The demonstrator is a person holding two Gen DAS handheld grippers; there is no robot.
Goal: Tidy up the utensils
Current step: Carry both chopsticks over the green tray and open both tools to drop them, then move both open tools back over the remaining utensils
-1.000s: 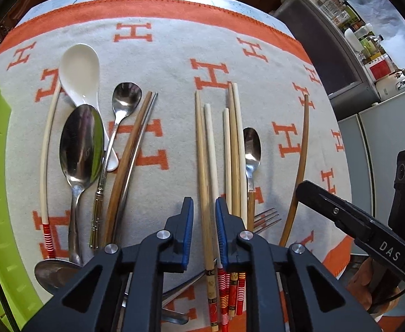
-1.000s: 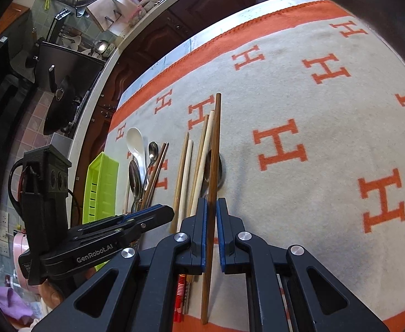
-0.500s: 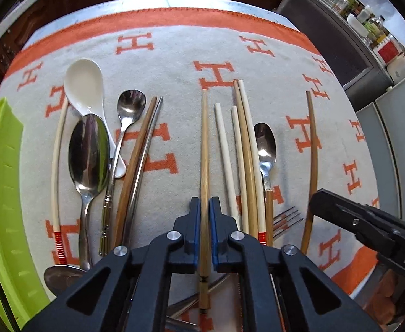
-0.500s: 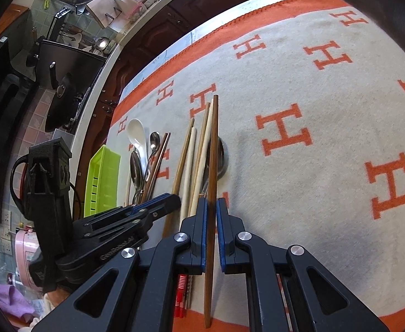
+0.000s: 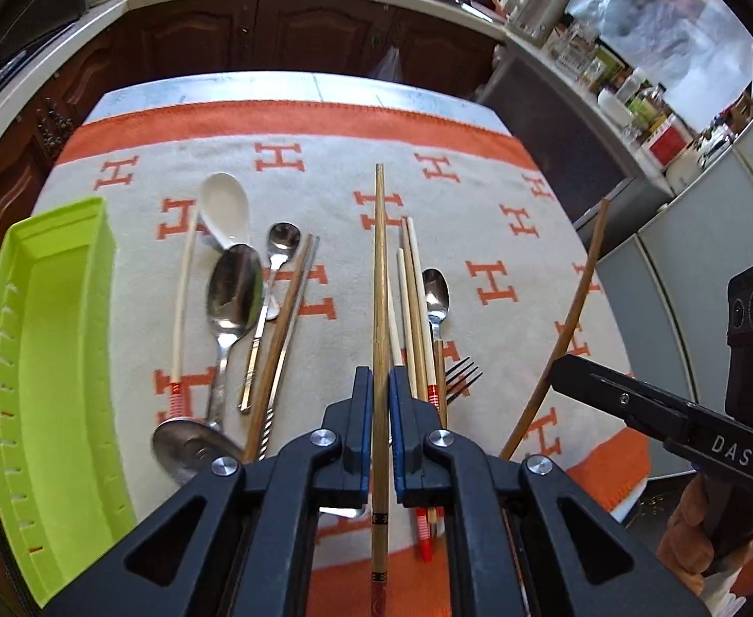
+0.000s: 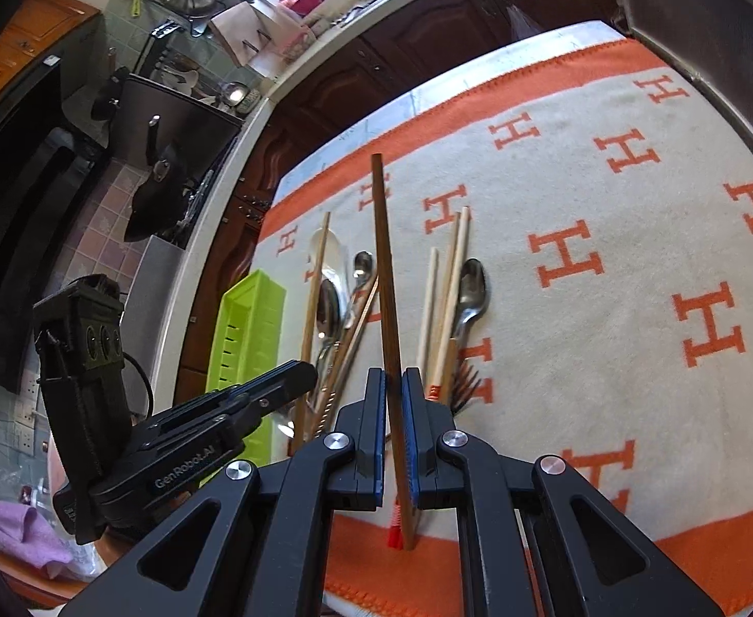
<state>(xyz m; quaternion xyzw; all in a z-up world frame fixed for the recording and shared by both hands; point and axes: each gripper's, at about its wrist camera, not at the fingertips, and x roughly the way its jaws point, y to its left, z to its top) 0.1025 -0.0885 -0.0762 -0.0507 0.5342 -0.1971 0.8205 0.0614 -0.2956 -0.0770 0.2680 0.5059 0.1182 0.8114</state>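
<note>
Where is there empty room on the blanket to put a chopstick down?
The blanket lies bare to the right of the small spoon, out to its orange border. The green tray is empty too. It is crowded between the tray and that spoon, where spoons, chopsticks and a fork lie packed.

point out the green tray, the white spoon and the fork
green tray [image 5: 32,360], left wrist view, bare floor of the tray
white spoon [image 5: 224,208], left wrist view, middle of its bowl
fork [image 5: 463,373], left wrist view, on its dark tines
</note>
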